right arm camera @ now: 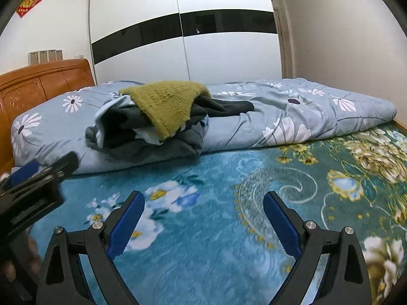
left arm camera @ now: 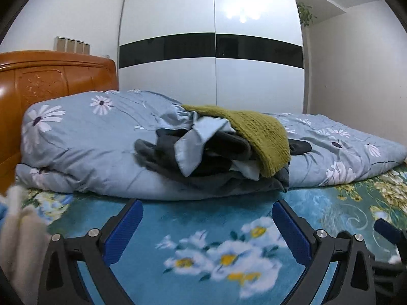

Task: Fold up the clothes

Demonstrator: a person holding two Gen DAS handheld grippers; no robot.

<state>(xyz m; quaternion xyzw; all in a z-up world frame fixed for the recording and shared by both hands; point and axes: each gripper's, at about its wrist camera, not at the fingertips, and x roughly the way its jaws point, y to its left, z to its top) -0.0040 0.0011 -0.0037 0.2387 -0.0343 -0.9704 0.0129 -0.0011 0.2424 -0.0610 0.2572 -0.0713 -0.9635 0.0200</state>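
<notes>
Holding both tools low over the floral bedspread (right arm camera: 203,178), we have the left gripper (left arm camera: 207,218) and the right gripper (right arm camera: 203,211) side by side, each with its blue-padded fingers spread wide apart and nothing between them. The clothes sit ahead of us in a loose heap (left arm camera: 218,145) on top of a rolled grey-blue quilt (left arm camera: 84,142) that runs across the bed: an olive knit (right arm camera: 165,104) draped over the top, dark grey pieces (right arm camera: 142,147) bunched beneath it, a pale blue garment (left arm camera: 198,139) poking out between. None of that heap looks folded; it lies crumpled and overlapping. We judge the bare stretch of bedspread between us and the quilt serves as the flat working surface, which would explain why the pile is parked up on the quilt, out of the way. At the left edge of the left wrist view a cream-white fabric (left arm camera: 17,231) shows, blurred; whether it is a folded item or a sleeve we cannot tell. The wide finger spread fits either reaching for a garment or having let one go; the pictures do not settle which
</notes>
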